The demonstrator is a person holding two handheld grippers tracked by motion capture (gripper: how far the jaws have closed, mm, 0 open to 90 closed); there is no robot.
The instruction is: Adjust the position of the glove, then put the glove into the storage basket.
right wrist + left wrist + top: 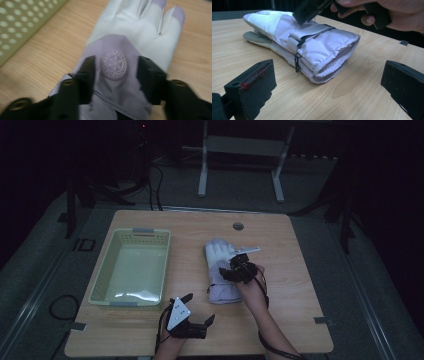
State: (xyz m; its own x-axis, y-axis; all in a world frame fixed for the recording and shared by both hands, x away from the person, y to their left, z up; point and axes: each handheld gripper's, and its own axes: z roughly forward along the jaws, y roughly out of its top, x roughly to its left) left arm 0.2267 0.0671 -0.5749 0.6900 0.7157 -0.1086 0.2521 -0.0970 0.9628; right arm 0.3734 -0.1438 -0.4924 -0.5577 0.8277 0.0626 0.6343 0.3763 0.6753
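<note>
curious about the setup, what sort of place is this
Probably a dim lab or recording room. A bare wooden table holds just a pale glove and a perforated basket, a metal stand rises behind, and cables run over the carpeted floor.

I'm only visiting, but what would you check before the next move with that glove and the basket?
1. Glove lies flat on the table: ok.
2. Right gripper open, its jaws apart over the glove's round badge: ok.
3. Right gripper's pads pressing on the glove: cannot tell.
4. Left gripper open, nothing between its jaws: ok.
5. Basket has room inside: ok.
6. Bare table between glove and basket: ok.
</note>
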